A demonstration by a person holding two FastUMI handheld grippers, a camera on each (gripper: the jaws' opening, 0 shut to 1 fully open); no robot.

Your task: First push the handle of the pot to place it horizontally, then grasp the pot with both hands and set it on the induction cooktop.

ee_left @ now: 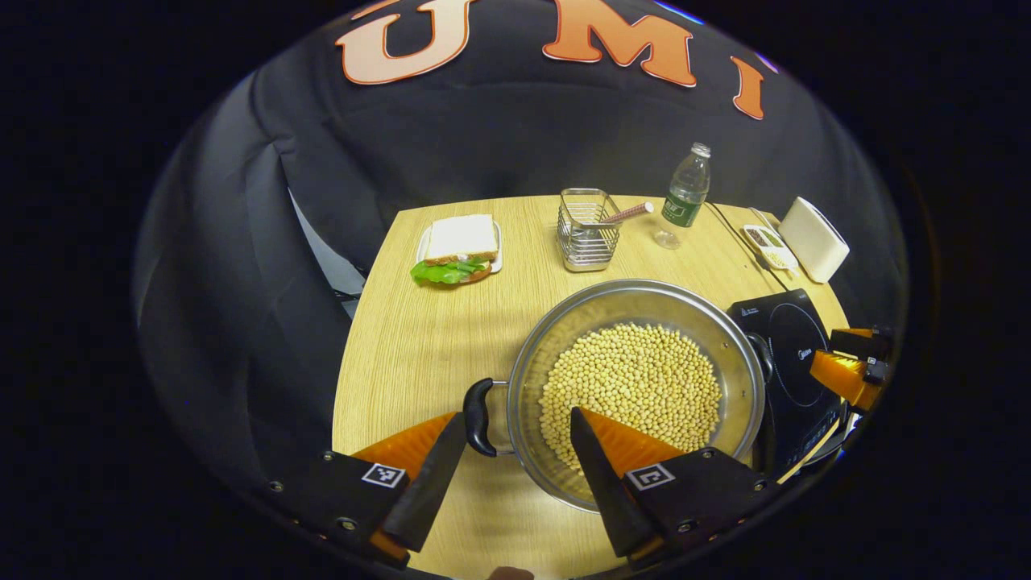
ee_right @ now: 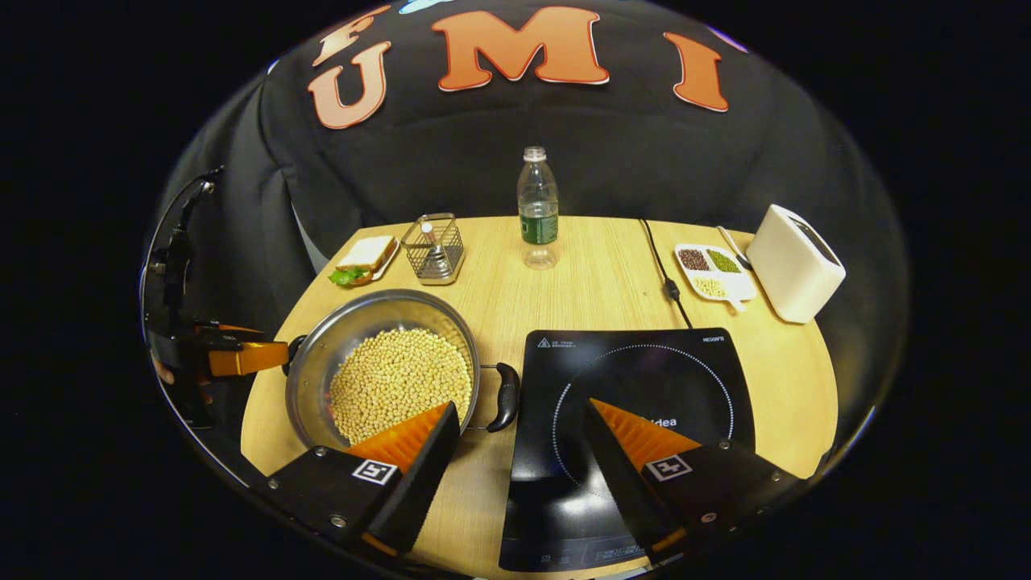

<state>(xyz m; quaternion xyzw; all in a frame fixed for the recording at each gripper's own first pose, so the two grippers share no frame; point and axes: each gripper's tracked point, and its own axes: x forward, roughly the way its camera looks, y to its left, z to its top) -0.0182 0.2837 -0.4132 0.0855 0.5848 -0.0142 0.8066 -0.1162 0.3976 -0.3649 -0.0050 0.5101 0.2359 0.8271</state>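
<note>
A steel pot [ee_left: 556, 338] full of soybeans [ee_left: 632, 387] sits on the wooden table [ee_left: 419, 338], just left of the black induction cooktop [ee_left: 793, 354]. Its black left handle [ee_left: 478, 416] lies between the fingers of my left gripper [ee_left: 517, 419], which is open. In the right gripper view the pot [ee_right: 378, 310] shows its right handle [ee_right: 507, 396] level and next to the cooktop [ee_right: 644, 403]. My right gripper [ee_right: 520, 408] is open, with this handle between its fingertips. The left gripper [ee_right: 270, 354] is at the pot's far side.
At the back of the table stand a sandwich on a plate [ee_left: 457, 250], a wire basket [ee_left: 586, 229] and a water bottle [ee_right: 538, 205]. A divided dish of beans [ee_right: 713, 272], a white box-shaped appliance [ee_right: 793, 262] and the cooktop's cord [ee_right: 664, 274] lie back right.
</note>
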